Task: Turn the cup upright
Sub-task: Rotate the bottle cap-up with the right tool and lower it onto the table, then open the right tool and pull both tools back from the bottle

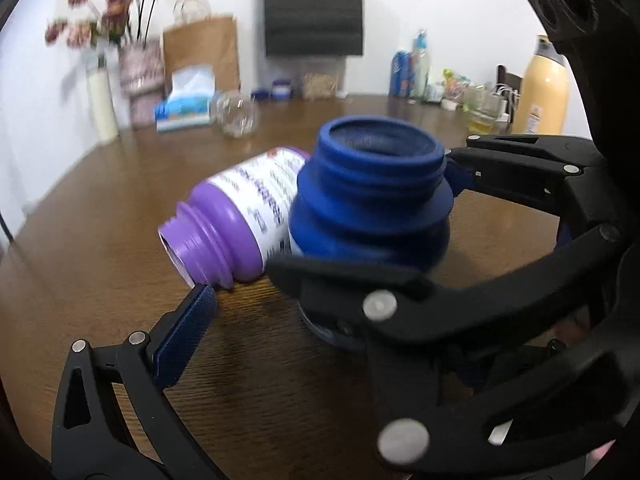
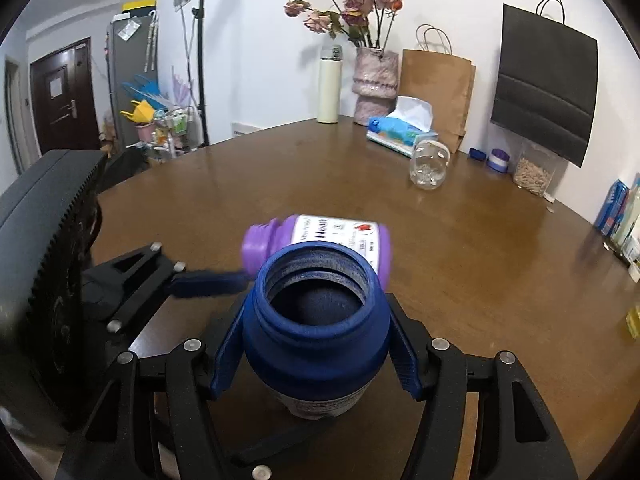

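Left gripper (image 2: 240,278): jaws apart, empty, one pad beside the purple bottle's neck.
Purple bottle (image 2: 320,240): on its side on the table (image 2: 460,264), capless; likely light, rigid, slick plastic; best taken across the labelled body.
Blue bottle (image 2: 316,320): upright, touching the purple one.
Right gripper (image 2: 314,350): clamped on the blue bottle.

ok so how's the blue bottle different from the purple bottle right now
The blue bottle stands upright with its mouth facing up; the purple bottle lies on its side on the wooden table. The right gripper has its pads against the blue bottle's sides, while nothing grips the purple bottle; the left gripper is open beside it. Both are uncapped, with threaded necks and white labels.
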Demonstrator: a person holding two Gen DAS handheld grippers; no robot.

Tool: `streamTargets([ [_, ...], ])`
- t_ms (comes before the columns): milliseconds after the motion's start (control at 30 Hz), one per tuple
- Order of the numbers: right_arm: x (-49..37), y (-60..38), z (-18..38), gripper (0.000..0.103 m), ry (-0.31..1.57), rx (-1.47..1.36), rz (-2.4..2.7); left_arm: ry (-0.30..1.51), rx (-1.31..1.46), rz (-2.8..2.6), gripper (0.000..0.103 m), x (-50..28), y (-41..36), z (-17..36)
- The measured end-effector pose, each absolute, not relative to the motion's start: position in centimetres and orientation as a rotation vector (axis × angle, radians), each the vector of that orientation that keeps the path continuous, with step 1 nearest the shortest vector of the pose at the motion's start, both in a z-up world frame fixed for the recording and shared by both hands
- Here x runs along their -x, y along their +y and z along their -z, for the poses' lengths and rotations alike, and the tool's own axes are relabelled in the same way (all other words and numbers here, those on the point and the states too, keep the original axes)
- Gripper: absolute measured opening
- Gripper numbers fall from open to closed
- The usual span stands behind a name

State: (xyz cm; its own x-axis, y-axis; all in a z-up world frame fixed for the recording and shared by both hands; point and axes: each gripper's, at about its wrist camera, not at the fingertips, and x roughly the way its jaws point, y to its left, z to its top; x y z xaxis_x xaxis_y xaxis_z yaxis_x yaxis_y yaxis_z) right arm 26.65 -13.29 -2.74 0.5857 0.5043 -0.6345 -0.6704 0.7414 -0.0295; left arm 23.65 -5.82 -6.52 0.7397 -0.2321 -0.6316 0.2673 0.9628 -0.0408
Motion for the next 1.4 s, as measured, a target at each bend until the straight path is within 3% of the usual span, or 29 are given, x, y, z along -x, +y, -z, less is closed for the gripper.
streamTargets([
  [367,-27.6,-13.4,2.4,0.069,0.653,0.239,-0.692,0.711,0.032,0.252,0.102,-24.3,-4.9,6.6],
  [467,-27.4,-14.1,1.6,0.079,0.642,0.213,-0.675,0.702,0.056,0.246,0.103,-24.4,-4.4,6.4],
  [800,-23.8,-22.5,-3.0,0.081,0.560,0.099,-0.584,0.566,0.023,0.201,0.103,-19.7,-1.1,3.8],
  [1400,-22.0,-26.1,-2.6,0.082,0.560,0.066,-0.462,0.438,0.025,0.018,0.103,-18.3,2.4,0.7],
])
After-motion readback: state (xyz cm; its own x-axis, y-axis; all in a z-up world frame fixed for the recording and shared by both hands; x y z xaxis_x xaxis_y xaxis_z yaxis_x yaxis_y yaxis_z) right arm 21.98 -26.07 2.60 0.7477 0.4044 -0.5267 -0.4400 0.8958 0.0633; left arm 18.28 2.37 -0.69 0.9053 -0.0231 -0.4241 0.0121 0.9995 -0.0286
